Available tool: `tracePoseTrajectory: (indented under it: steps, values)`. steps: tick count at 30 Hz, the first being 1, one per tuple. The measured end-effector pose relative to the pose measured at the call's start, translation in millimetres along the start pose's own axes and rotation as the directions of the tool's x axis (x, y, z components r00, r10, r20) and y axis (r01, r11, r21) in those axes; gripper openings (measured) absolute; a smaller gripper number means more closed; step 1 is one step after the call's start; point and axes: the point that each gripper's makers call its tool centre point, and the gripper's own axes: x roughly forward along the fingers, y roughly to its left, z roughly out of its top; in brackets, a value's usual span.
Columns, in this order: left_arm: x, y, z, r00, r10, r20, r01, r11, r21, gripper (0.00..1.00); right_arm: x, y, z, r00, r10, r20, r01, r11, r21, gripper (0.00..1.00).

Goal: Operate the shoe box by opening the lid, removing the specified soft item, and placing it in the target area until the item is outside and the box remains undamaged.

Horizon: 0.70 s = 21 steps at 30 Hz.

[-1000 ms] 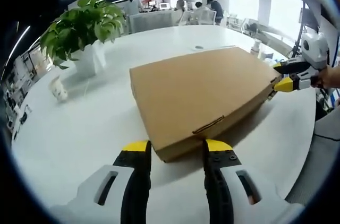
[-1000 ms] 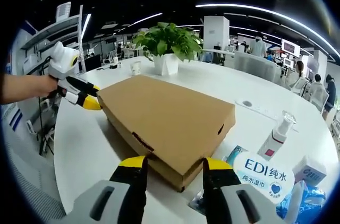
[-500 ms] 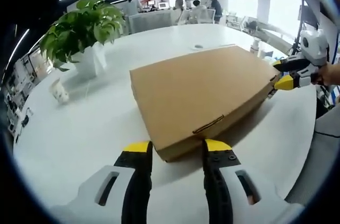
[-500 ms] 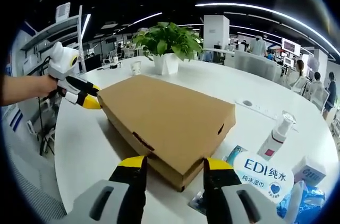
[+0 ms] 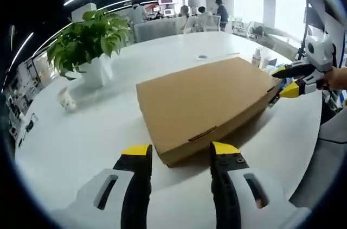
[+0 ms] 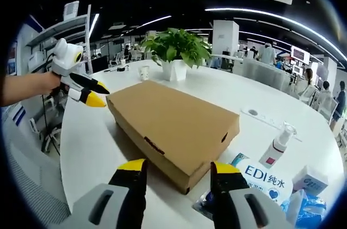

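Left gripper view: my left tool [image 5: 173, 150] gapes wide at one end of the shoe box [image 5: 209, 99] — lid shut, flat on the bench [image 5: 81, 137].

Right gripper view: right tool [image 6: 177, 168] wide at the opposite end. Opening step; next, catch the lid edge and lift gently.

White table [image 5: 81, 137] under shoe box [image 5: 206, 99]

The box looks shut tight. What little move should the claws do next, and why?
Probably ease both claws in to catch the lid's edge and lift. The cardboard box lies closed on the white table. The left claw and right claw are open, one at each end corner, not gripping yet.
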Motion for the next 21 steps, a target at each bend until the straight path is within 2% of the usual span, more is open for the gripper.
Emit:
tracePoseTrajectory:
  steps: [6, 12, 21]
  values:
    - [-18, -14.3, 12.0, 0.998, -0.008, 0.058, 0.008, 1.000, 0.006, 0.46, -15, 0, 5.7, 1.000, 0.002, 0.024, -0.002, 1.000, 0.001, 0.53]
    - [-34, -30.8, 10.2, 0.997, -0.036, 0.073, 0.034, 0.999, 0.035, 0.55, -37, -7, 9.2, 0.998, -0.033, 0.060, 0.032, 0.999, 0.012, 0.61]
    - [-52, -51.8, 12.2, 0.988, -0.079, 0.134, 0.076, 0.997, 0.023, 0.64, -75, -20, -3.9, 0.994, -0.092, 0.065, 0.090, 0.995, 0.032, 0.69]
